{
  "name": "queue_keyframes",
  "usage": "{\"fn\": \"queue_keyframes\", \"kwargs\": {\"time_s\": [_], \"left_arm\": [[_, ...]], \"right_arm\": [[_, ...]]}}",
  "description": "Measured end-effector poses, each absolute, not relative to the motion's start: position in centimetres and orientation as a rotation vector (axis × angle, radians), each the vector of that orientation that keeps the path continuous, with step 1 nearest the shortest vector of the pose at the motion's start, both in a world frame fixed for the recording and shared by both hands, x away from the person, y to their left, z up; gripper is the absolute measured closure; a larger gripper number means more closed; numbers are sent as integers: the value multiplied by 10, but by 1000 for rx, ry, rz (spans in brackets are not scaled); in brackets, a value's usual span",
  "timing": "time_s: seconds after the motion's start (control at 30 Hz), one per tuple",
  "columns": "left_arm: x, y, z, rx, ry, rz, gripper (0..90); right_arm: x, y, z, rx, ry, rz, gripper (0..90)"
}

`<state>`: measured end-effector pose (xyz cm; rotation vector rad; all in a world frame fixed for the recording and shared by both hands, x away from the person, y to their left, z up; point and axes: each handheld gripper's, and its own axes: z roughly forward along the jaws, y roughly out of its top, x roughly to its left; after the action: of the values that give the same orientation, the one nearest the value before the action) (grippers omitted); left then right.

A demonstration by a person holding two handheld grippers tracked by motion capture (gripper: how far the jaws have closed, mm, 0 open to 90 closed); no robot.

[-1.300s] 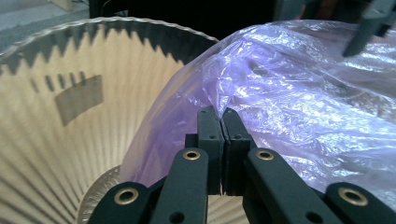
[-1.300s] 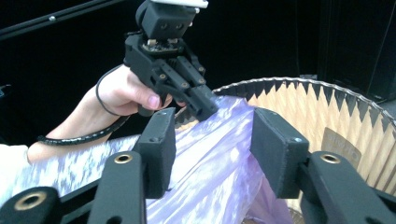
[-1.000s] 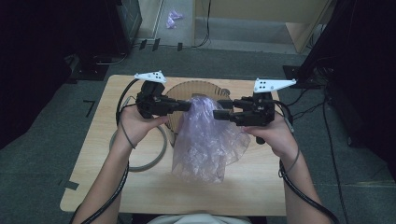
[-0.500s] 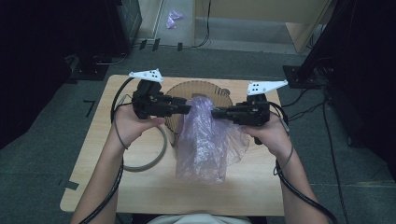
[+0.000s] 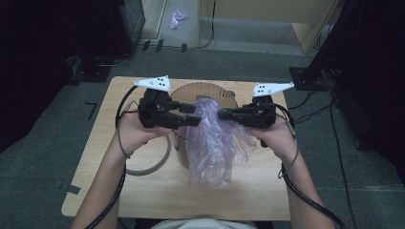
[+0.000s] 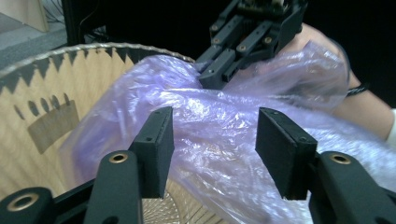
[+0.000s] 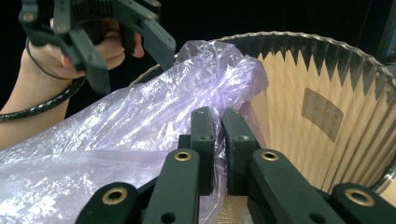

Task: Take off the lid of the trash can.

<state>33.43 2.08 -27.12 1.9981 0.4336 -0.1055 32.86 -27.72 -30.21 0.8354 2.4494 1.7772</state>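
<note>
A thin purple plastic bag (image 5: 215, 148) drapes over the front rim of a round ribbed basket (image 5: 191, 90) and hangs down onto the table. My right gripper (image 5: 220, 114) comes in from the right and is shut on a fold of the bag (image 7: 140, 121) at the basket's mouth (image 7: 317, 84). My left gripper (image 5: 193, 114) faces it from the left. Its jaws have just been opening and now stand apart (image 6: 212, 140), with the bag (image 6: 215, 116) just beyond the pads, which do not press on it. The right gripper (image 6: 210, 79) pinches the film behind.
A grey hoop (image 5: 148, 164) lies on the wooden table (image 5: 143, 200) left of the basket, under my left wrist. Cables trail from both grippers along the forearms. Black stands (image 5: 305, 76) flank the table, and a purple scrap (image 5: 177, 16) lies on the far floor.
The left gripper's jaws have spread apart and let the bag go. The right gripper has shifted slightly left and pinched the bag, whose top now bunches toward it.
</note>
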Motion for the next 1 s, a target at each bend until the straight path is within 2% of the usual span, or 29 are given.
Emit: {"fn": "queue_keyframes", "kwargs": {"time_s": [0.07, 0.17, 0.27, 0.33, 0.47, 0.63, 1.0], "left_arm": [[336, 16, -276, 2019, 447, -99, 453], [340, 11, -284, 2051, 490, -77, 466], [342, 8, -288, 2058, 500, -59, 484], [343, 9, -288, 2051, 512, -37, 486], [345, 11, -288, 2034, 520, -25, 488], [347, 9, -289, 2022, 527, -31, 484], [329, 19, -276, 1990, 484, -85, 418]], "right_arm": [[329, -276, -304, 835, 2448, 1780, 814], [330, -274, -307, 844, 2451, 1774, 721], [332, -274, -310, 842, 2434, 1762, 564], [333, -278, -310, 862, 2398, 1760, 491], [332, -289, -303, 897, 2336, 1820, 486], [325, -297, -290, 854, 2316, 1866, 555], [307, -310, -278, 805, 2327, 1886, 525]]}}
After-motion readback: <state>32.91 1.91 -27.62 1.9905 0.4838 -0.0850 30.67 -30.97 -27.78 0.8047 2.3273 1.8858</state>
